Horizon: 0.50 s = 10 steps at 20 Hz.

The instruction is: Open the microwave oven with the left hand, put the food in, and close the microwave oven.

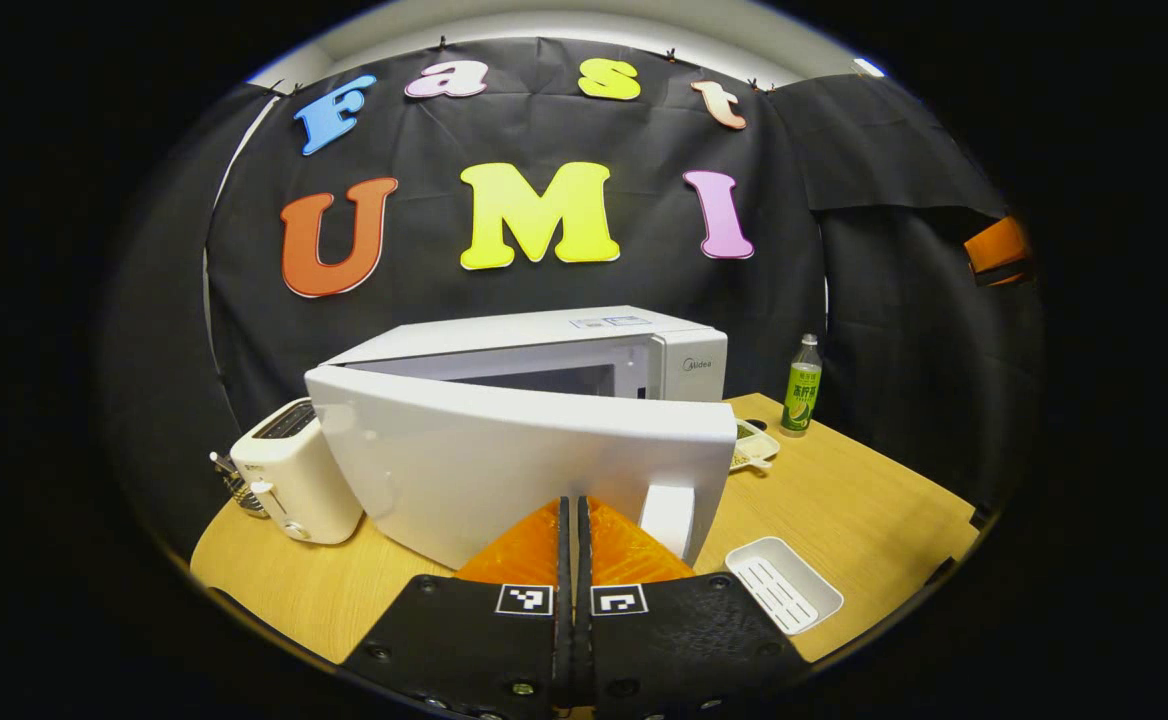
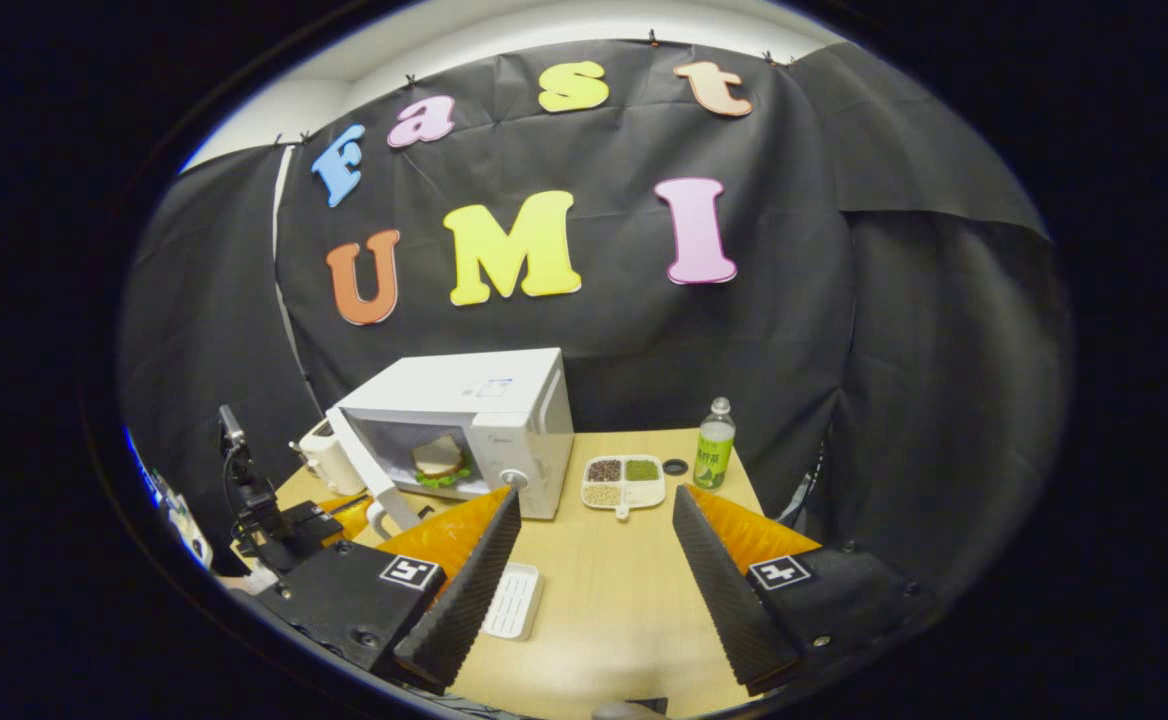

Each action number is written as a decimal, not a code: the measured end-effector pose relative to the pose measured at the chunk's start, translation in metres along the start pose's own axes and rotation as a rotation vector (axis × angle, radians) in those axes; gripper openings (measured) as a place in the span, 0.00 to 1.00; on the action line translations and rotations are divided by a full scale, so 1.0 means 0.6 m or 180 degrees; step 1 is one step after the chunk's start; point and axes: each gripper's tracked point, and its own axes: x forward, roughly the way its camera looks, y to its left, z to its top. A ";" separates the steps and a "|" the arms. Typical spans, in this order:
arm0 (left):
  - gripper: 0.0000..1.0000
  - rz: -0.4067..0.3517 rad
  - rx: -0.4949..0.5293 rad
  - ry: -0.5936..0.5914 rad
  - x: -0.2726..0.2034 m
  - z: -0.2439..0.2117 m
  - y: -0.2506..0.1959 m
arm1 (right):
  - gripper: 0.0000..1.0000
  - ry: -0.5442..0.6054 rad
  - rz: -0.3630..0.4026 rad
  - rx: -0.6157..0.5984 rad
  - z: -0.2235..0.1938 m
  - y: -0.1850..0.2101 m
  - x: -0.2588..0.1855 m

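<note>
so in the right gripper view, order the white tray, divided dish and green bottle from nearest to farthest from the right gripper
1. White tray, low, beside the right gripper near its left finger.
2. Divided dish, mid-table, right of the microwave.
3. Green bottle, far back right.

1 microwave [image 2: 484, 415], 1 toaster [image 1: 294, 485], 1 bottle [image 2: 714, 445], 2 trays [image 2: 512, 600].

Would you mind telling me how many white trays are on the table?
2: a small empty tray near the table's front, before the microwave, and a divided tray of grains to the microwave's right, beside the bottle. Others may be hidden behind the door.
</note>
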 end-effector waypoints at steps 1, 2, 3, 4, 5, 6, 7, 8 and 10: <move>0.00 -0.0002 -0.0005 0.0001 0.011 0.002 -0.004 | 0.98 0.0009 -0.0006 0.0000 0.001 -0.004 0.004; 0.00 -0.0011 -0.0005 0.0001 0.020 0.003 -0.008 | 0.98 0.0012 -0.0013 -0.0002 0.001 -0.008 0.008; 0.00 -0.0007 0.0002 0.0009 0.031 0.003 -0.012 | 0.98 0.0011 -0.0029 -0.0018 0.001 -0.014 0.012; 0.00 -0.0003 0.0014 0.0006 0.041 0.005 -0.014 | 0.98 0.0016 -0.0047 -0.0032 0.002 -0.020 0.015; 0.00 -0.0005 0.0013 0.0011 0.051 0.004 -0.017 | 0.98 0.0016 -0.0057 -0.0038 0.004 -0.023 0.018; 0.00 -0.0012 -0.0001 0.0013 0.061 0.004 -0.019 | 0.98 0.0019 -0.0067 -0.0036 0.004 -0.026 0.020; 0.00 -0.0014 -0.0012 0.0003 0.072 0.006 -0.021 | 0.98 0.0025 -0.0072 -0.0028 0.006 -0.030 0.024; 0.00 -0.0013 -0.0023 0.0003 0.083 0.007 -0.022 | 0.98 0.0027 -0.0076 -0.0018 0.007 -0.032 0.027; 0.00 -0.0013 -0.0055 -0.0005 0.104 0.009 -0.024 | 0.98 0.0021 -0.0096 0.0000 0.008 -0.036 0.032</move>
